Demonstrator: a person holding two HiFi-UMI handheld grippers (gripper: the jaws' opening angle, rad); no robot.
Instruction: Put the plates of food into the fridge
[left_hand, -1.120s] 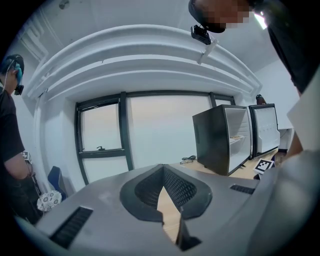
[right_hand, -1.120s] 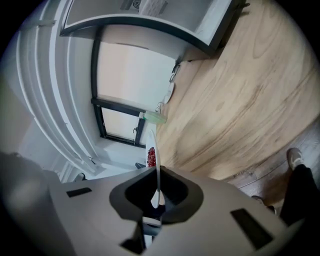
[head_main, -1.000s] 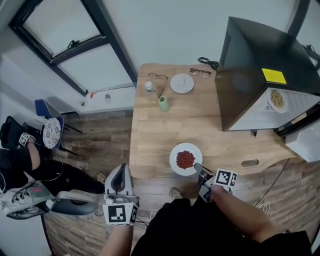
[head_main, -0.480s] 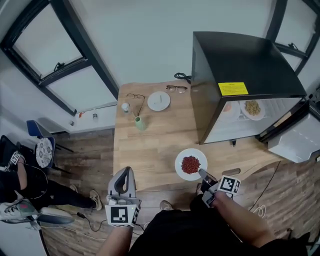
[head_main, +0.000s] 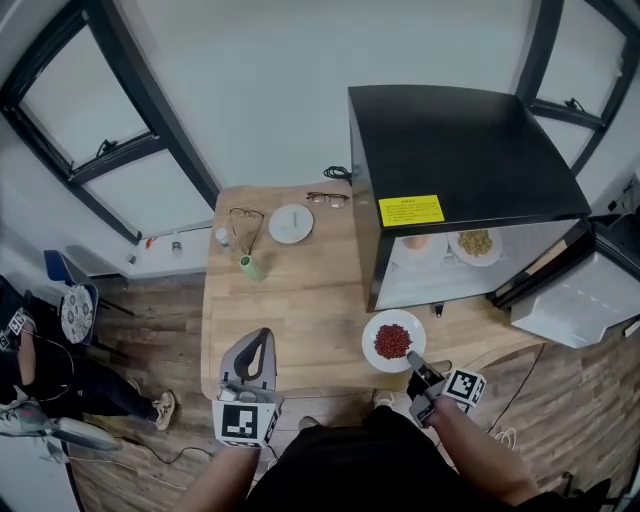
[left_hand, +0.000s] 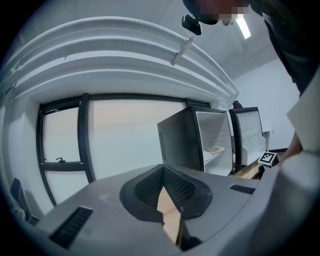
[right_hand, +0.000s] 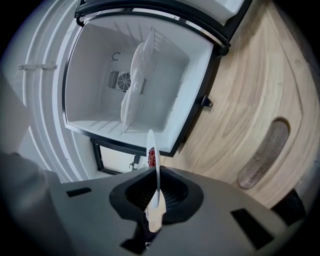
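A white plate of red food (head_main: 393, 341) hangs over the wooden table's (head_main: 290, 300) front right part, just before the open black fridge (head_main: 450, 150). My right gripper (head_main: 411, 360) is shut on its near rim. In the right gripper view the plate (right_hand: 152, 155) stands edge-on between the jaws of the right gripper (right_hand: 156, 200), facing the white fridge interior (right_hand: 165, 70). Two plates of food (head_main: 475, 242) sit on the fridge shelf. My left gripper (head_main: 250, 372) hovers at the table's front edge, jaws together and empty; the left gripper (left_hand: 170, 212) points towards the fridge (left_hand: 192, 140).
The fridge door (head_main: 575, 300) swings open to the right. At the table's back lie an empty white plate (head_main: 291, 223), two pairs of glasses (head_main: 245, 215), a green cup (head_main: 251, 267) and a small bottle (head_main: 222, 237). A person sits on the floor at left (head_main: 30, 350).
Both grippers have moved right along the table's front. The plate of red food has travelled with the right gripper from the table's middle front to just before the fridge opening.
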